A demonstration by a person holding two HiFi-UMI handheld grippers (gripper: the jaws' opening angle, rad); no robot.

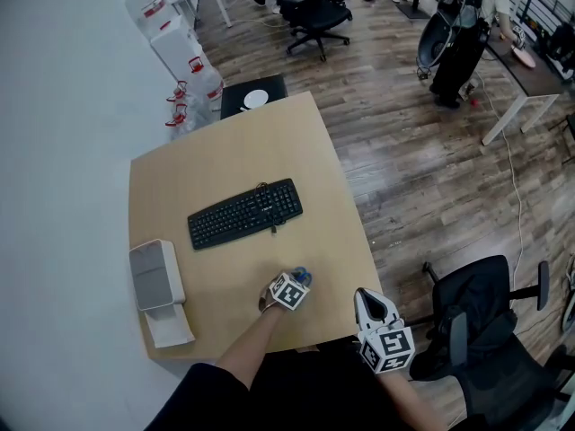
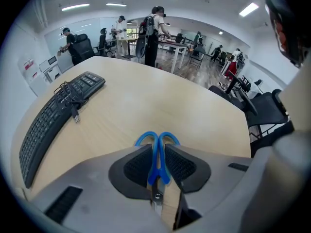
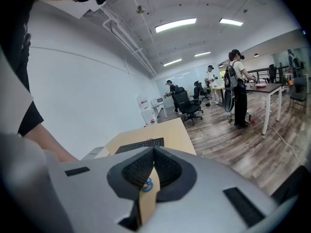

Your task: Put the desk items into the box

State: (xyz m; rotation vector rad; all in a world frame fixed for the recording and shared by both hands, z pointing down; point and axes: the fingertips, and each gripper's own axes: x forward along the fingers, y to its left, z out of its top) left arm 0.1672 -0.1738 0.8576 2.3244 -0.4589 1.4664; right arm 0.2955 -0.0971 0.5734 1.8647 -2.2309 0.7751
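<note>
Pale wood surface (image 1: 269, 142), bright open office: near its front edge the left gripper (image 2: 156, 152) pinches blue-handled scissors (image 2: 157, 141), the loops poking past its jaws. The right gripper (image 1: 370, 305) hangs off the edge, pressed together on nothing. Such a narrow hold could let the scissors swivel or drop before reaching the white box (image 1: 155, 274) at the left edge. A keyboard (image 1: 244, 213) lies mid-surface, with chairs and people beyond.

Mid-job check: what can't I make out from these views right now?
Scissors blade tips: buried between the left tool's pads; in head view, under its marker cube.
Box interior: head view too small to tell open or closed; right gripper view, cut off by the right tool.
</note>
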